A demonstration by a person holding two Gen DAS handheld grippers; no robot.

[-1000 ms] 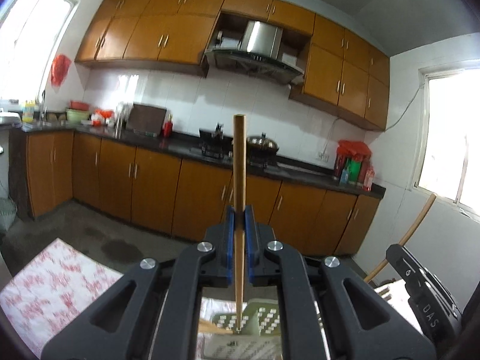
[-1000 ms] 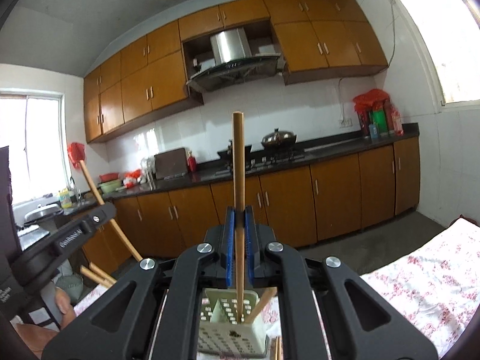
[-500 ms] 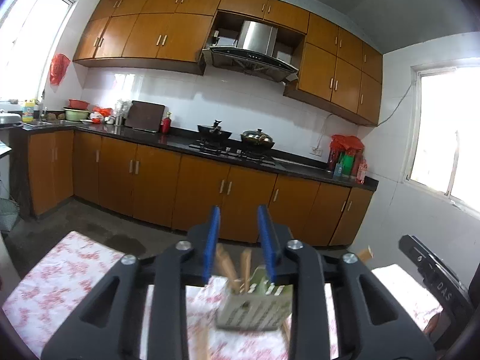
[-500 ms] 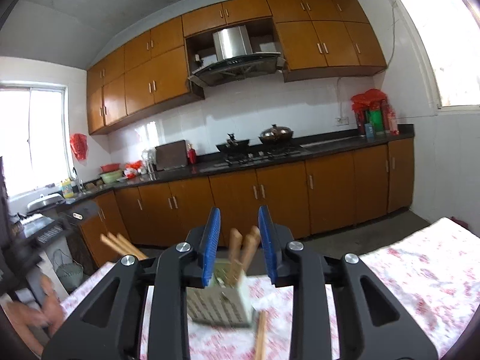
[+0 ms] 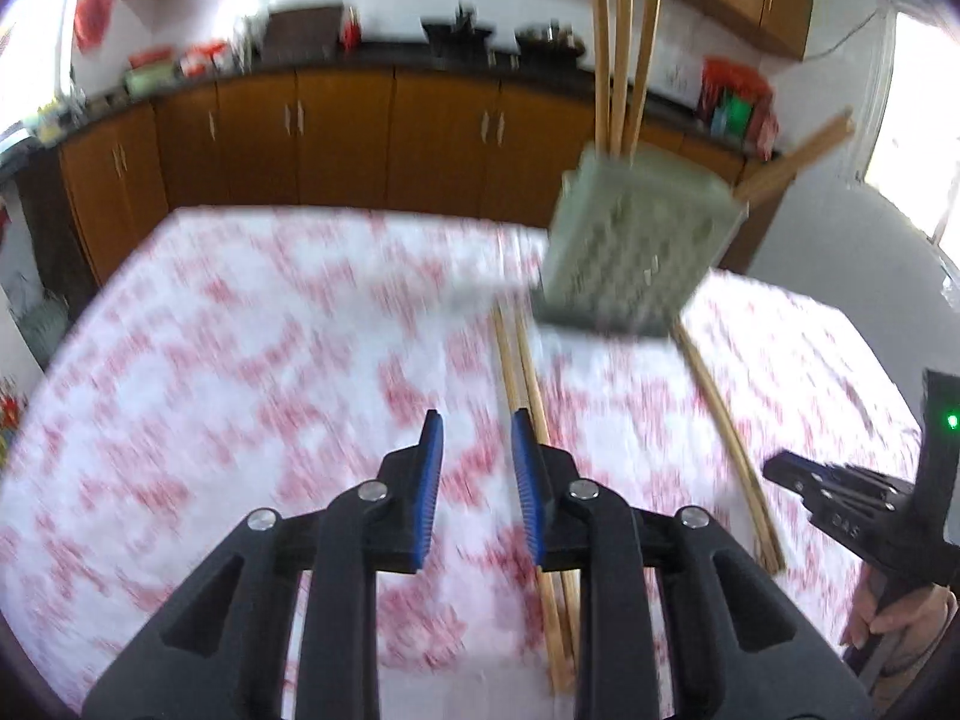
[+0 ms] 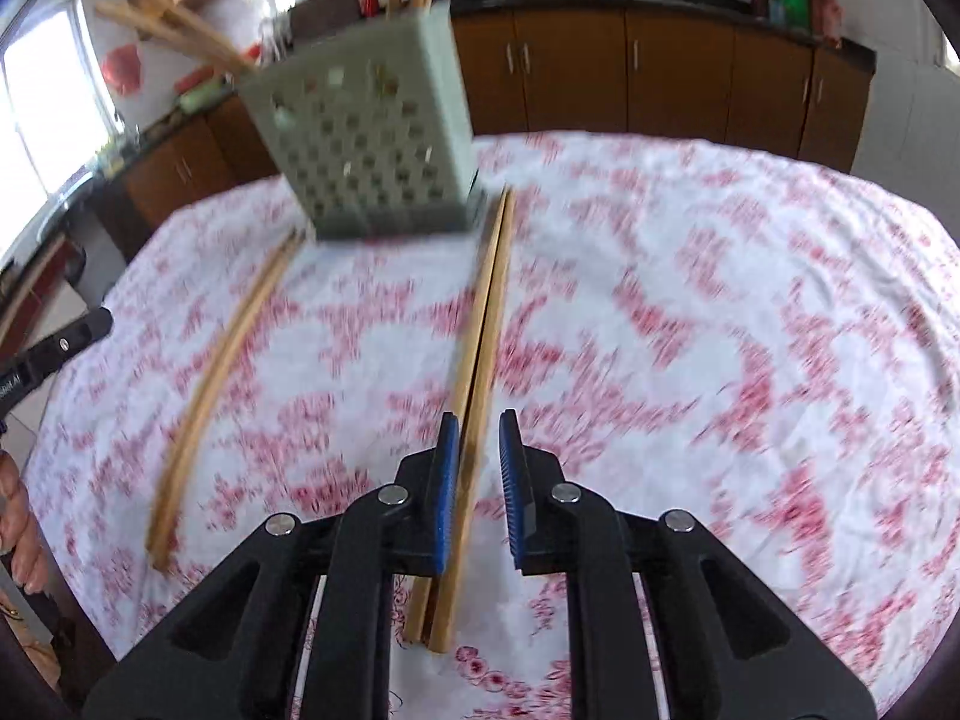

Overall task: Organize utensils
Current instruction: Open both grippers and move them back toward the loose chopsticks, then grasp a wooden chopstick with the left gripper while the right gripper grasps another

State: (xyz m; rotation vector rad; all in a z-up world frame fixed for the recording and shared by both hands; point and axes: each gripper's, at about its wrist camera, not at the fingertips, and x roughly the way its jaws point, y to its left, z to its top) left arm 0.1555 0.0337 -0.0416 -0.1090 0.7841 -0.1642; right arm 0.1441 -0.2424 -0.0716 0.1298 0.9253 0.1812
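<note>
A pale green perforated utensil holder (image 5: 636, 246) (image 6: 366, 138) stands on the table with several wooden chopsticks (image 5: 621, 42) upright in it. Two pairs of chopsticks lie flat on the cloth: one pair (image 5: 522, 372) (image 6: 486, 324) runs from the holder toward me, the other (image 5: 729, 444) (image 6: 222, 360) lies to the side. My left gripper (image 5: 476, 429) is open and empty above the cloth, just left of the first pair. My right gripper (image 6: 479, 429) is open and empty, with that pair passing under its jaws.
The table carries a white cloth with red flowers (image 5: 240, 390) (image 6: 750, 330). Brown kitchen cabinets (image 5: 336, 126) and a dark counter stand behind. The other gripper shows at the edge of each view: the right one in the left wrist view (image 5: 852, 516), the left one in the right wrist view (image 6: 48, 348).
Both grippers let go of the chopsticks they held into the holder, opened, and tipped down toward the table. The loose chopsticks on the cloth have come into view.
</note>
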